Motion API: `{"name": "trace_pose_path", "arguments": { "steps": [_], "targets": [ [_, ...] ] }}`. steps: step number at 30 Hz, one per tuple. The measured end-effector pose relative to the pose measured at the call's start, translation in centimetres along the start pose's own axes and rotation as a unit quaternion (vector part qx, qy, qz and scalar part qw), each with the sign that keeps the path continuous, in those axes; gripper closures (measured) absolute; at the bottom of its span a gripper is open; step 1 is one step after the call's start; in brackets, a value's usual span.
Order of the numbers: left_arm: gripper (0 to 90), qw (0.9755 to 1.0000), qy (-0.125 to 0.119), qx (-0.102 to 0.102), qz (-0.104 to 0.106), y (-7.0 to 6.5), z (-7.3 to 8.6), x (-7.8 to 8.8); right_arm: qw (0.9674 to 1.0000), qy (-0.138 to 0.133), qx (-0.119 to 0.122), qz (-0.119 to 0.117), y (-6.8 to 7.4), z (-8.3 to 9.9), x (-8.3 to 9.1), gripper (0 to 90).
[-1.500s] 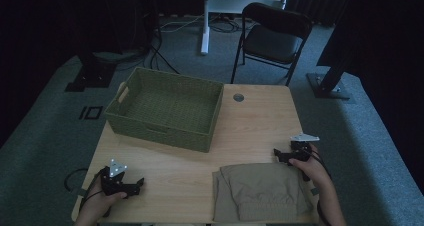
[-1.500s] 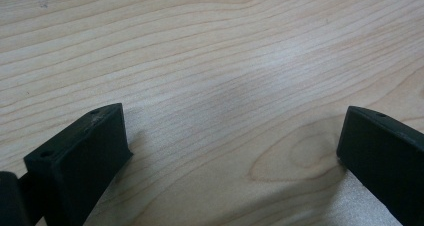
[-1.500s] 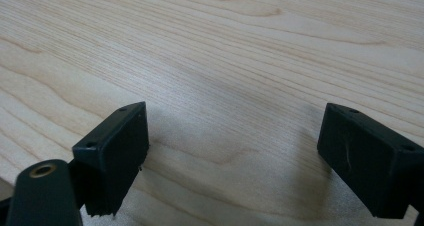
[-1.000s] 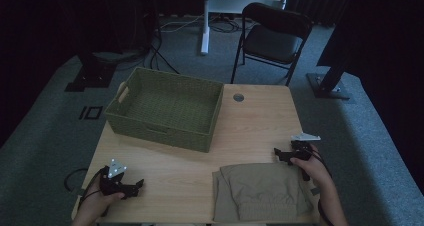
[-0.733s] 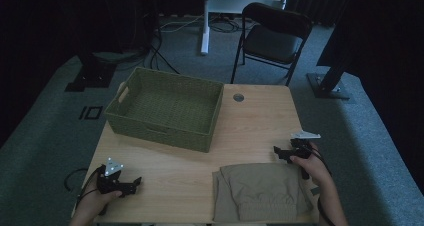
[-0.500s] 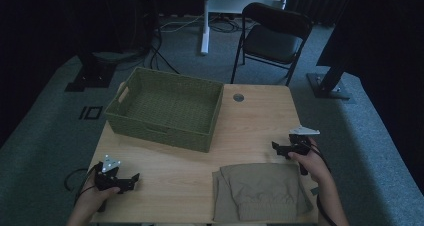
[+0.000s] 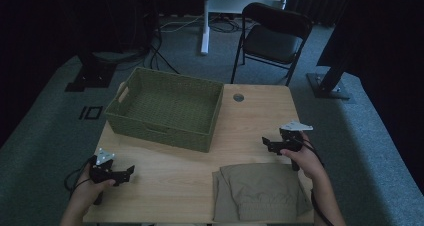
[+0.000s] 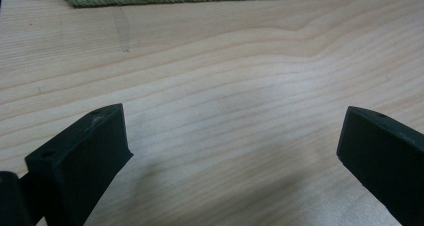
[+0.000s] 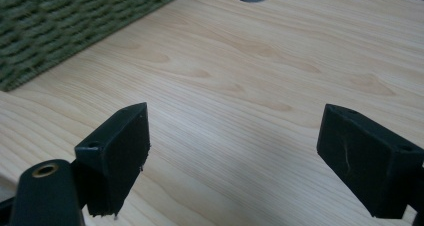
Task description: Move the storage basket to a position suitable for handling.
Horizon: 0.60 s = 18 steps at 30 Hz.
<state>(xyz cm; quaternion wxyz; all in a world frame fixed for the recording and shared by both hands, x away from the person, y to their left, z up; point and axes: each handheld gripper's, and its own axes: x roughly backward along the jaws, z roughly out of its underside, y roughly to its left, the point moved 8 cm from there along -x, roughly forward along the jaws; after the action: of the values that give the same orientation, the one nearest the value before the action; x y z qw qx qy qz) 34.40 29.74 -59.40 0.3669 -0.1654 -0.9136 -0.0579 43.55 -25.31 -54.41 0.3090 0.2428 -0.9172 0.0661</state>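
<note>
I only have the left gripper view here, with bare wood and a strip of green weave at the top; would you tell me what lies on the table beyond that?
Observer: A folded khaki garment lies at the near edge, to your right.
Operator: Thank you. Is the right tongs holding it?
Observer: No, the right tongs stands open over bare wood, beyond the garment's far right corner.
Operator: And what is the green weave?
Observer: It is the near wall of a green woven basket on the far left part of the table, and the basket looks empty.
</note>
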Motion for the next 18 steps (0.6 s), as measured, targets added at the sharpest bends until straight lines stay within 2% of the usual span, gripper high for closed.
{"name": "trace_pose_path", "arguments": {
  "steps": [1, 3, 4, 6, 9, 10, 14, 18],
  "targets": [
    [0.7, 1.0000, -0.003, 0.009, 0.002, 0.3, -0.1, 0.0, 1.0000, -0.002, 0.001, -0.003, 0.3, -0.1, -0.1, 13.2],
    [3.1, 0.9999, 0.000, 0.011, 0.003, 0.4, -0.1, 0.0, 1.0000, -0.005, 0.003, -0.007, 0.8, -0.4, -0.3, 13.2],
    [5.8, 0.9999, 0.002, 0.015, -0.005, 0.7, -0.2, -0.1, 0.9999, -0.007, 0.000, -0.010, 1.1, -0.6, -0.4, 13.2],
    [6.0, 0.9998, 0.002, 0.019, -0.004, 0.9, -0.2, -0.2, 0.9999, -0.009, -0.001, -0.012, 1.4, -0.7, -0.5, 13.2],
    [6.0, 0.9998, 0.000, 0.019, -0.009, 1.2, -0.4, -0.2, 0.9997, -0.014, 0.011, -0.016, 2.7, -1.3, -1.0, 13.2],
    [6.0, 0.9998, 0.000, 0.019, -0.009, 1.2, -0.4, -0.2, 0.9997, -0.014, 0.011, -0.016, 2.7, -1.3, -1.0, 13.2],
    [6.0, 0.9994, -0.014, 0.029, -0.013, 1.9, -1.4, 0.0, 0.9991, -0.018, 0.025, -0.030, 4.5, -2.1, -1.3, 13.2],
    [6.0, 0.9993, -0.020, 0.027, -0.015, 2.4, -2.1, 0.2, 0.9985, -0.021, 0.033, -0.039, 5.7, -2.7, -1.5, 13.2]
  ]
}}
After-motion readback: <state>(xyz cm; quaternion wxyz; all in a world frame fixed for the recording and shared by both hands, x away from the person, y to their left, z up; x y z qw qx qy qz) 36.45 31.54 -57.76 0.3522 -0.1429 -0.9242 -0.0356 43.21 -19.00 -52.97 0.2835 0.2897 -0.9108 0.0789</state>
